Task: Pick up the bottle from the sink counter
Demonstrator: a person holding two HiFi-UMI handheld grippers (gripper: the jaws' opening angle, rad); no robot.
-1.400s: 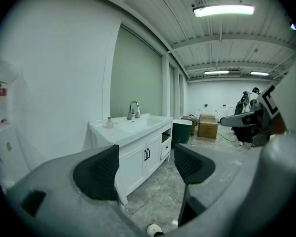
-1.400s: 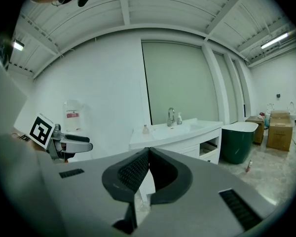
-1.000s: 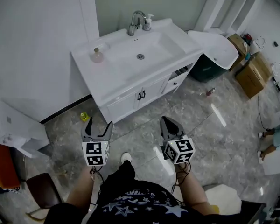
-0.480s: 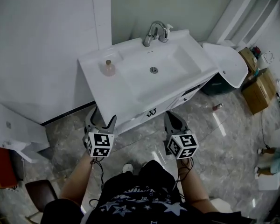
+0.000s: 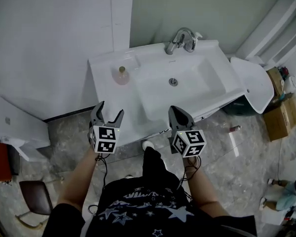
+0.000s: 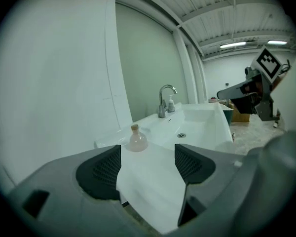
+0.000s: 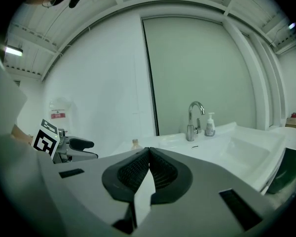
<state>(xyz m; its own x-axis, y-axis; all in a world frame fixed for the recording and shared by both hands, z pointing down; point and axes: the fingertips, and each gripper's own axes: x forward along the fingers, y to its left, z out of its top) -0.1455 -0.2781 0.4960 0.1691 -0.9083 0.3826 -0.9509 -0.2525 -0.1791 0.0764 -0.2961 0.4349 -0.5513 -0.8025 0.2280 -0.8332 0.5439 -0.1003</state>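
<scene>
A small round clear bottle [image 5: 121, 75] with a cork-coloured top stands on the left part of the white sink counter [image 5: 107, 65]. It also shows as the bottle [image 6: 137, 139] in the left gripper view and as a bottle top [image 7: 135, 142] in the right gripper view. My left gripper [image 5: 108, 113] is open and empty at the counter's front edge, short of the bottle. My right gripper [image 5: 175, 111] is shut with nothing in it, near the front of the basin. The open left gripper [image 6: 147, 163] frames the counter.
A chrome tap [image 5: 180, 38] and a white soap dispenser [image 7: 210, 124] stand behind the basin [image 5: 177, 83]. A wall rises right behind the counter. A white lid-like panel [image 5: 254, 83] and cardboard boxes [image 5: 281, 112] lie to the right, a white box [image 5: 12, 127] at left.
The person has stepped closer to the sink. Both grippers have moved forward, from over the marble floor to the counter's front edge. Their jaw states are unchanged.
</scene>
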